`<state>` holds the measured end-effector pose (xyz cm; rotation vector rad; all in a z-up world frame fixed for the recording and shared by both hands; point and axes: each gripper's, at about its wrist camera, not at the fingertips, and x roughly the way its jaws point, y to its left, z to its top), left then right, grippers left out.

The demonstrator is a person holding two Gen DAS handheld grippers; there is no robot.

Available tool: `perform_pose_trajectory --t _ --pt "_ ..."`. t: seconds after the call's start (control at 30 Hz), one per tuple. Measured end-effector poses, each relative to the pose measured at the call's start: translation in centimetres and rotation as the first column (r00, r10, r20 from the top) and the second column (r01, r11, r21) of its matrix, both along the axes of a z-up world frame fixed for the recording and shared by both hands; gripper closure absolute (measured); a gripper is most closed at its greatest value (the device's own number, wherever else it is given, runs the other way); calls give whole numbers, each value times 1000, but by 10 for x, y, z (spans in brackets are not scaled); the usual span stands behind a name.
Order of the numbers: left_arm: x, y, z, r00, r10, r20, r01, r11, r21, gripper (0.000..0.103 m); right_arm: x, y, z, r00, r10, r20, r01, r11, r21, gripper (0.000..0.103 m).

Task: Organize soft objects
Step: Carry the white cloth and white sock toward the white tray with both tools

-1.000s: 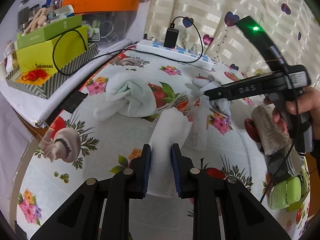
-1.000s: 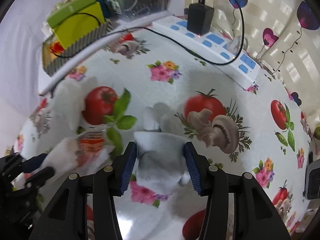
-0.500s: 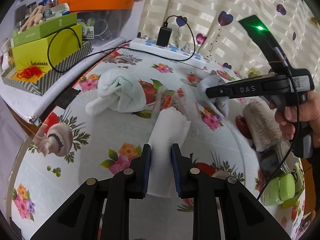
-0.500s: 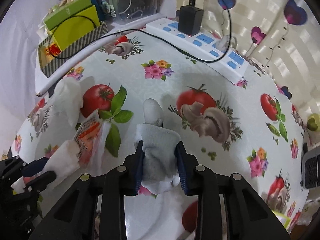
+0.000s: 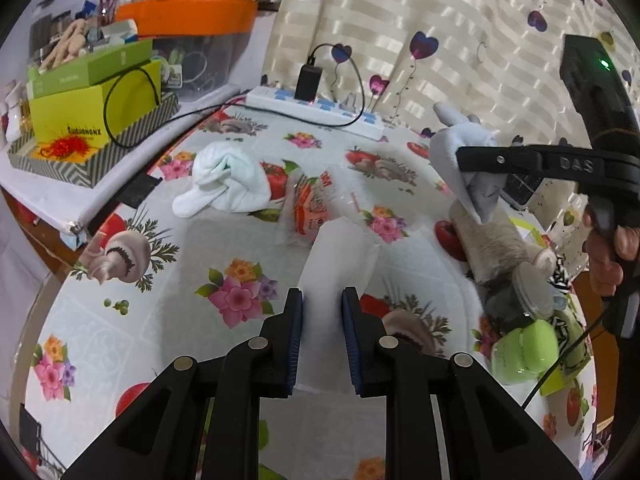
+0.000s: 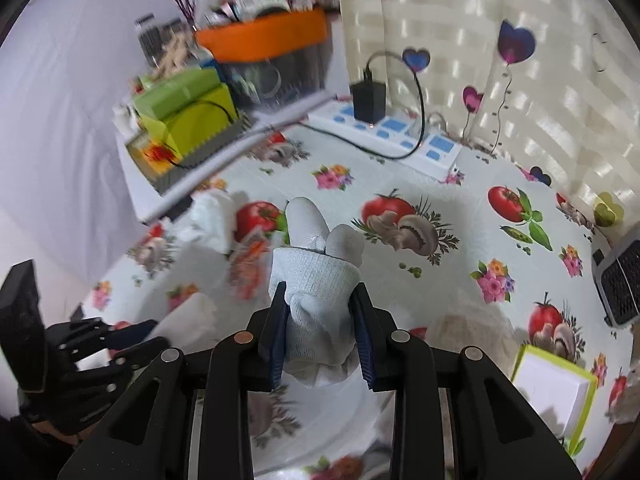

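My left gripper (image 5: 322, 304) is shut on a white folded cloth (image 5: 338, 252) that stands up from the table. My right gripper (image 6: 320, 300) is shut on a pale grey glove (image 6: 316, 276) and holds it in the air above the table; the glove also shows in the left wrist view (image 5: 466, 160), high at the right. A white rolled towel (image 5: 224, 180) lies on the table at the back left. A small plastic packet with orange print (image 5: 308, 208) lies beside it. A beige fuzzy roll (image 5: 496, 244) lies at the right.
The table has a flower and vegetable print cloth (image 5: 120, 344). A white power strip with a black charger (image 5: 312, 104) runs along the back edge. Green boxes (image 5: 92, 108) and an orange tub (image 5: 188, 14) stand at the back left. A green jar (image 5: 524, 352) stands at the right.
My right gripper closed on the grey glove and lifted it off the table, up and to the right. My left gripper kept hold of the white cloth.
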<state>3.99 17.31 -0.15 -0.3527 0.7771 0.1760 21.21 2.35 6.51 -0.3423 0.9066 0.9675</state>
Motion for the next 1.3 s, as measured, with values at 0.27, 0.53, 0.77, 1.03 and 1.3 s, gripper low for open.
perform_pose_trajectory --t 0.27,0.53,0.77,1.03,1.3 --pt "-7 -27 32 997 -38 63 37 999 27 84 -34 -52 25 998 -50 24 47 990 130 72" --pt "-6 -68 61 985 -126 120 119 991 64 84 -51 -134 46 982 -187 29 172 945 279 72" --pt "2 -108 75 965 -219 143 209 975 82 84 -63 -196 52 950 -309 37 280 901 331 72" --pt "12 -152 83 938 -313 149 303 949 86 84 -72 -248 39 914 -405 2 378 854 357 72" --pt "28 -200 79 901 -410 140 405 912 64 84 -79 -296 22 866 -499 -33 478 805 352 72"
